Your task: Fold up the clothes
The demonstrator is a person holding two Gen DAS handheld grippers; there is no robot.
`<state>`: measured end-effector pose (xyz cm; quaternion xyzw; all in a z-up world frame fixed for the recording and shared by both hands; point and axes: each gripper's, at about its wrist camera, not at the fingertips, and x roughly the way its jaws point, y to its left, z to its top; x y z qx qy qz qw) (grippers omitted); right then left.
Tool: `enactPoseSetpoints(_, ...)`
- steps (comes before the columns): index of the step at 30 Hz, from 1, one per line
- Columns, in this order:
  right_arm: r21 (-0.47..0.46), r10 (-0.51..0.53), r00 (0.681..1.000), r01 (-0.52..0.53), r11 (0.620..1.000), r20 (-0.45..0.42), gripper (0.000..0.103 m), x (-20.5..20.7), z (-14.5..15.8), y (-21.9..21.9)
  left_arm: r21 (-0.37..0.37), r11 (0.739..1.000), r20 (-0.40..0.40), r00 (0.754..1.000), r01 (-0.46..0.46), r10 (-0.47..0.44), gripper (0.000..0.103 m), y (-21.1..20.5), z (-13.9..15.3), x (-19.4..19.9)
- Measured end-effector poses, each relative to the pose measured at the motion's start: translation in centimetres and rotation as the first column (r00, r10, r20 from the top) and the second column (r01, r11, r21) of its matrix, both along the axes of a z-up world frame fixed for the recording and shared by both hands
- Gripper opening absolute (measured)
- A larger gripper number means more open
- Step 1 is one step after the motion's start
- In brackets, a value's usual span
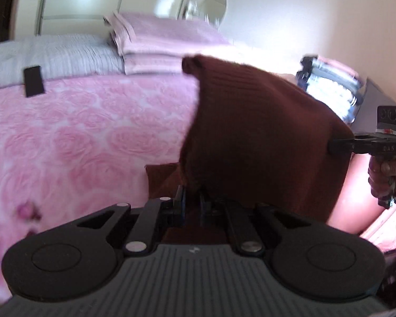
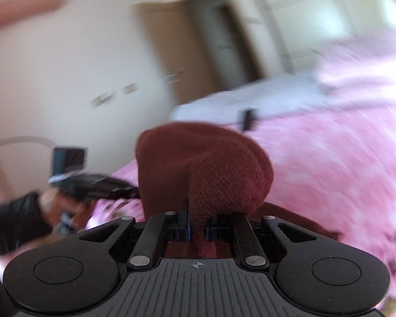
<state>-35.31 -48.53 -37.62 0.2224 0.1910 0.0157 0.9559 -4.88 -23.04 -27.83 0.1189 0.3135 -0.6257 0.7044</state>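
A dark maroon knitted garment (image 1: 261, 134) hangs stretched between both grippers above a pink rose-patterned bedspread (image 1: 79, 137). My left gripper (image 1: 192, 198) is shut on one edge of the knit. In the left wrist view the right gripper (image 1: 332, 146) bites the garment's far right edge, with a hand (image 1: 385, 174) on its handle. In the right wrist view my right gripper (image 2: 197, 227) is shut on a bunched fold of the same garment (image 2: 211, 169). The left gripper (image 2: 134, 192) shows there at the left, blurred, held by a hand in a dark sleeve (image 2: 15, 219). A lower part of the garment (image 1: 163, 177) lies on the bed.
Folded pale pink linens (image 1: 158, 42) are stacked at the head of the bed beside a grey quilted cover (image 1: 55, 58). A small black object (image 1: 34, 80) lies on the cover. White wardrobe doors and a round mirror (image 1: 215, 4) stand behind. A brown door (image 2: 198, 45) is in the right wrist view.
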Motion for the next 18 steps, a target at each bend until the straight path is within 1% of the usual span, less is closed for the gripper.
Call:
enactPoseSetpoints(2, 0.084, -0.102, 0.991, 0.110, 0.990, -0.090, 0.009, 1.2, -1.9, -2.3, 0.067, 0.997, -0.001, 1.000, 0.027, -0.027, 0.007, -3.5, -0.9, 1.6)
enactPoseSetpoints(4, 0.154, -0.135, 0.976, 0.161, 0.975, -0.168, 0.009, 1.3, -4.1, -4.0, 0.125, 0.992, -0.010, 0.999, 0.034, -0.033, 0.006, -5.7, -2.5, 2.8)
enactPoseSetpoints(6, 0.199, -0.157, 0.961, 0.204, 0.959, -0.230, 0.009, 1.4, -6.2, -4.9, 0.162, 0.986, -0.012, 0.999, 0.040, -0.038, 0.004, -6.1, -3.9, 3.4)
enactPoseSetpoints(9, 0.283, -0.171, 0.960, 0.231, 0.931, -0.222, 0.010, 0.1, -7.3, -6.1, 0.172, 0.984, -0.014, 0.999, 0.047, -0.045, 0.003, -4.9, -4.7, 3.2)
enactPoseSetpoints(12, 0.359, -0.181, 0.959, 0.251, 0.899, -0.217, 0.010, -0.9, -8.3, -6.9, 0.152, 0.988, -0.059, 0.998, 0.035, -0.026, 0.004, -3.0, -5.0, 3.2)
enactPoseSetpoints(14, 0.386, -0.188, 0.957, 0.262, 0.884, -0.221, 0.011, -0.4, -8.8, -7.8, 0.136, 0.990, -0.101, 0.995, 0.029, -0.015, 0.006, -2.1, -5.2, 3.5)
enactPoseSetpoints(15, 0.399, -0.191, 0.957, 0.265, 0.878, -0.217, 0.012, -0.4, -8.9, -7.8, 0.130, 0.991, -0.118, 0.993, 0.025, -0.010, 0.010, -1.6, -5.2, 3.7)
enactPoseSetpoints(16, 0.412, -0.193, 0.958, 0.267, 0.871, -0.213, 0.019, -0.4, -9.0, -7.8, 0.124, 0.992, -0.131, 0.991, 0.023, -0.007, 0.016, -1.3, -5.0, 3.8)
enactPoseSetpoints(17, 0.417, -0.196, 0.958, 0.268, 0.868, -0.207, 0.027, -1.1, -8.9, -7.6, 0.121, 0.992, -0.136, 0.991, 0.020, -0.004, 0.019, -1.3, -5.0, 3.9)
enactPoseSetpoints(18, 0.423, -0.199, 0.959, 0.268, 0.866, -0.202, 0.030, -1.9, -8.7, -7.5, 0.122, 0.992, -0.132, 0.991, 0.018, -0.002, 0.023, -1.5, -4.9, 4.0)
